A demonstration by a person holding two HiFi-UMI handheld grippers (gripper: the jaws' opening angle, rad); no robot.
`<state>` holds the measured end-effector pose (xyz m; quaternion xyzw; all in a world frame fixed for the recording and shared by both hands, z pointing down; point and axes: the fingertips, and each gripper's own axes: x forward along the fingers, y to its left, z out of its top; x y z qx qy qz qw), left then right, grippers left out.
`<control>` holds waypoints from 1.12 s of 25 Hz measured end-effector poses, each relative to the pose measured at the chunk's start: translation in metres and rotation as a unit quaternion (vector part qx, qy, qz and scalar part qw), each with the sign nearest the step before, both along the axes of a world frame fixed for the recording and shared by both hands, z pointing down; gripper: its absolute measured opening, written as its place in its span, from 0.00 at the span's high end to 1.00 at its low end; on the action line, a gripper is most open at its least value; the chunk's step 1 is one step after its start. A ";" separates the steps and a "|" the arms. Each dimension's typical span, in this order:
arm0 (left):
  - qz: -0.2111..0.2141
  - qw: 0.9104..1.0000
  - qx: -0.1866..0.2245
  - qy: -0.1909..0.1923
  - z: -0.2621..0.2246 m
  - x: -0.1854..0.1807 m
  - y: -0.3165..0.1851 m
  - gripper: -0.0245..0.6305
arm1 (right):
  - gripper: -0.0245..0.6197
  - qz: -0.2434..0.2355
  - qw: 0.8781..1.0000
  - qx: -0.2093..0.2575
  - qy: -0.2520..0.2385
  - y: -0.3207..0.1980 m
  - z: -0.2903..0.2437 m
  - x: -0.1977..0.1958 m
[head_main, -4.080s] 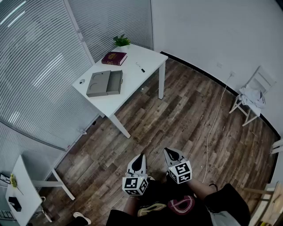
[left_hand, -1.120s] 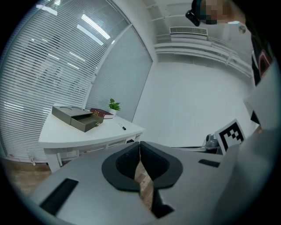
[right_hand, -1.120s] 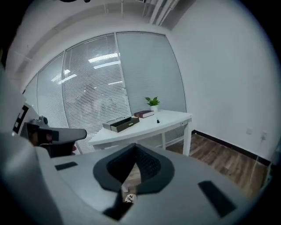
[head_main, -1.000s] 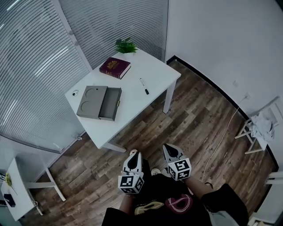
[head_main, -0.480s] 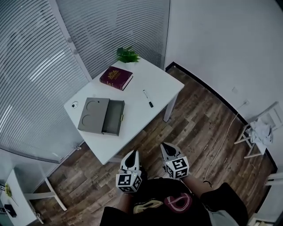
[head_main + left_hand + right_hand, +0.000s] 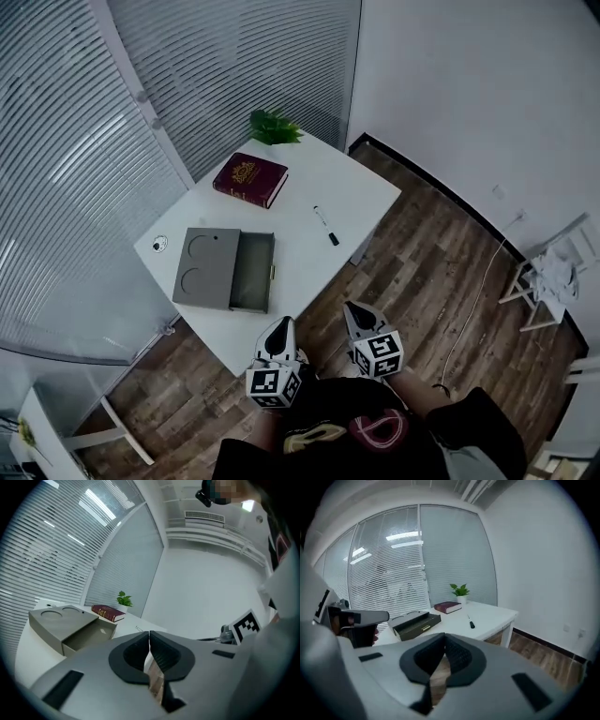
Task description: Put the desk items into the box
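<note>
A white desk (image 6: 309, 220) stands ahead of me. On it lie a grey box (image 6: 225, 269) with its drawer slid open (image 6: 70, 627) (image 6: 415, 624), a dark red book (image 6: 249, 179) (image 6: 108, 613) (image 6: 447, 607) and a black marker pen (image 6: 326, 226) (image 6: 471, 623). A small potted plant (image 6: 275, 127) (image 6: 123, 600) (image 6: 460, 592) stands at the desk's far corner. My left gripper (image 6: 279, 339) (image 6: 150, 639) and right gripper (image 6: 360, 319) (image 6: 444, 641) are held near my body, short of the desk's near edge. Both are shut with nothing between the jaws.
A small round white object (image 6: 159, 245) lies at the desk's left edge beside the box. Window blinds (image 6: 112, 141) run behind the desk. A white cable (image 6: 473, 300) trails over the wooden floor toward a white folding chair (image 6: 548, 281) at the right. Another white table (image 6: 42, 441) shows at the lower left.
The desk has come nearer and lower in the head view as I walk toward it. Both grippers kept their place before my body and stayed shut.
</note>
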<state>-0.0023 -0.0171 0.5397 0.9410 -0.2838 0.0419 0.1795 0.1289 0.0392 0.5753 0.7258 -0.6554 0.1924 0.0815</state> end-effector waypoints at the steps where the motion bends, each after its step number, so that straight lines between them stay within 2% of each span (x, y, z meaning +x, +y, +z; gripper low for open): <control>1: -0.001 1.000 -0.001 0.001 0.000 -0.001 -0.007 0.93 | 0.95 0.003 1.000 -0.001 0.000 -0.006 0.001 0.000; 8: 0.014 1.000 -0.001 0.004 0.003 -0.008 -0.043 0.93 | 0.95 0.014 1.000 -0.013 -0.003 -0.046 0.008 -0.013; 14: 0.014 1.000 -0.009 0.005 0.006 -0.012 -0.060 0.93 | 0.95 0.004 1.000 -0.020 -0.012 -0.062 0.009 -0.029; 18: 0.008 1.000 -0.011 0.003 0.003 -0.012 -0.069 0.93 | 0.95 0.008 0.999 -0.021 -0.029 -0.070 0.011 -0.024; 23: -0.015 1.000 -0.017 0.020 -0.007 -0.003 -0.082 0.93 | 0.95 0.005 0.999 -0.029 -0.036 -0.078 0.015 -0.009; 28: -0.029 0.999 -0.017 0.009 -0.008 0.009 -0.093 0.93 | 0.95 -0.033 0.998 -0.036 -0.037 -0.099 0.013 0.003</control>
